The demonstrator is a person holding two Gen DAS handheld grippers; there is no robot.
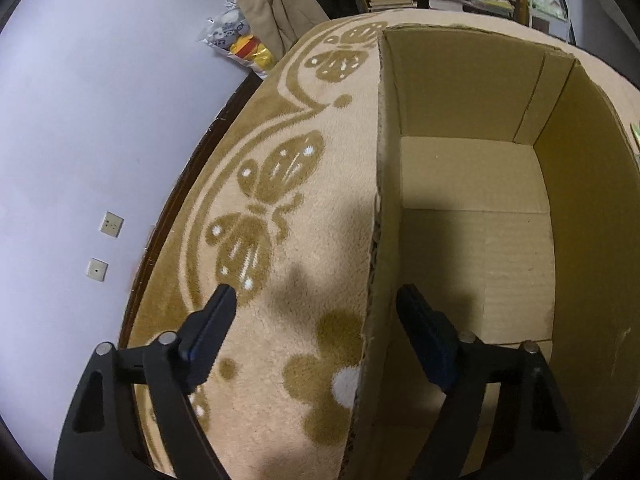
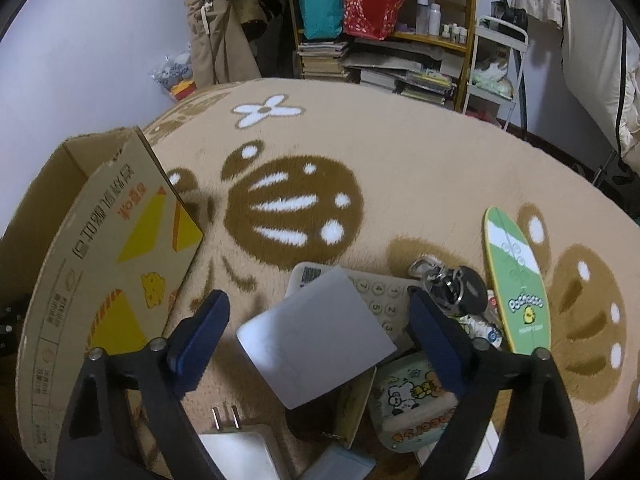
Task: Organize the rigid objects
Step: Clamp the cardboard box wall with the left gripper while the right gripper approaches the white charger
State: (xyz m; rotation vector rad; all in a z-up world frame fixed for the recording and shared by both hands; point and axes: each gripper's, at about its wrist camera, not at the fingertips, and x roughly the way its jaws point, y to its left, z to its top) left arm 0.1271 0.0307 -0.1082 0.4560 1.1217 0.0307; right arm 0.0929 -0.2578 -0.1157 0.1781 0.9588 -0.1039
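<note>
An open cardboard box point(image 1: 476, 248) stands on the patterned carpet, with nothing visible inside it. My left gripper point(image 1: 316, 296) is open and straddles the box's left wall, one finger inside and one outside. The box also shows in the right wrist view point(image 2: 100, 248) at the left. My right gripper point(image 2: 320, 300) is open and hovers over a pile of objects: a grey-white flat card point(image 2: 316, 336), a calculator point(image 2: 380, 292) under it, a key ring with a black fob point(image 2: 456, 284), a green surfboard-shaped item point(image 2: 516, 276), a cartoon tin point(image 2: 412, 400) and a white plug adapter point(image 2: 240, 448).
A beige and brown carpet point(image 2: 400, 152) covers the floor. A wall point(image 1: 80, 120) with sockets lies left of the box. Shelves with books and bags point(image 2: 380, 32) stand at the back, with hanging clothes point(image 2: 216, 40) and a white rack point(image 2: 496, 64) beside them.
</note>
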